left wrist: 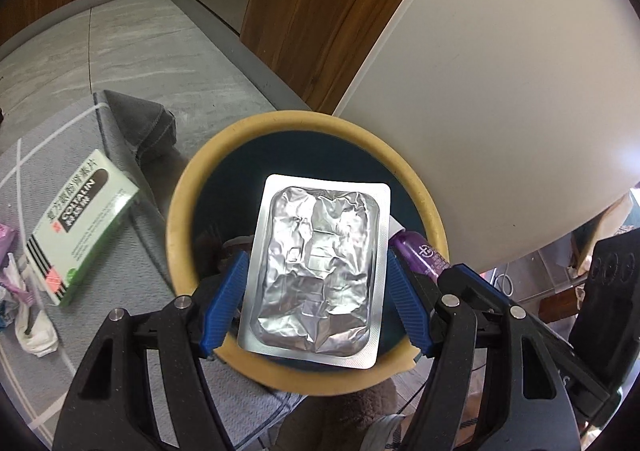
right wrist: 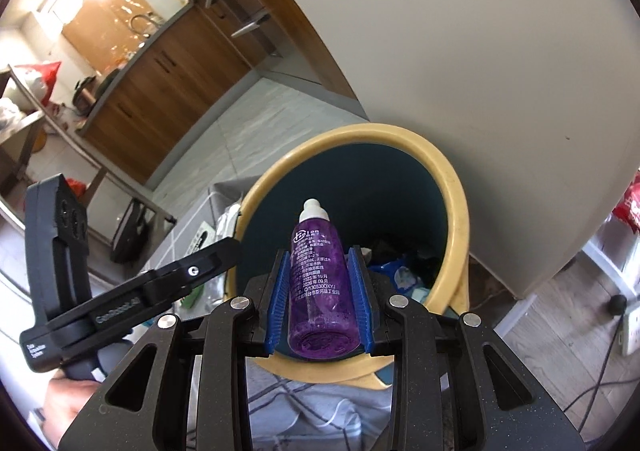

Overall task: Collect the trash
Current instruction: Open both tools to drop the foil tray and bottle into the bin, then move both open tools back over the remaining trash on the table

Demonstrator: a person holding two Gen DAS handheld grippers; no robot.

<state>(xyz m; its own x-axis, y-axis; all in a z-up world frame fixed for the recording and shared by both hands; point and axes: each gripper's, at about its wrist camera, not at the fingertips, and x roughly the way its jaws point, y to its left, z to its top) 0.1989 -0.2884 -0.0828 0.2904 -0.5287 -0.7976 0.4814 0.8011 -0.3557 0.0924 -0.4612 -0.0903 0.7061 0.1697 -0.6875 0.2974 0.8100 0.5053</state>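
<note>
My left gripper (left wrist: 316,291) is shut on a silver foil blister pack (left wrist: 318,271) and holds it over the mouth of the bin (left wrist: 176,219), which has a yellow rim and a dark blue inside. My right gripper (right wrist: 322,291) is shut on a purple bottle with a white cap (right wrist: 318,279), also over the bin's rim (right wrist: 456,195). The bottle's tip shows in the left wrist view (left wrist: 420,255). Some trash (right wrist: 400,271) lies at the bin's bottom. The left gripper's body (right wrist: 120,291) shows in the right wrist view.
A green and white medicine box (left wrist: 80,227) lies on the grey rug (left wrist: 132,303) left of the bin, with crumpled tissue (left wrist: 32,327) and a grey cloth (left wrist: 144,123) nearby. A white appliance wall (left wrist: 500,71) stands right behind the bin. Wooden cabinets (right wrist: 160,91) line the far side.
</note>
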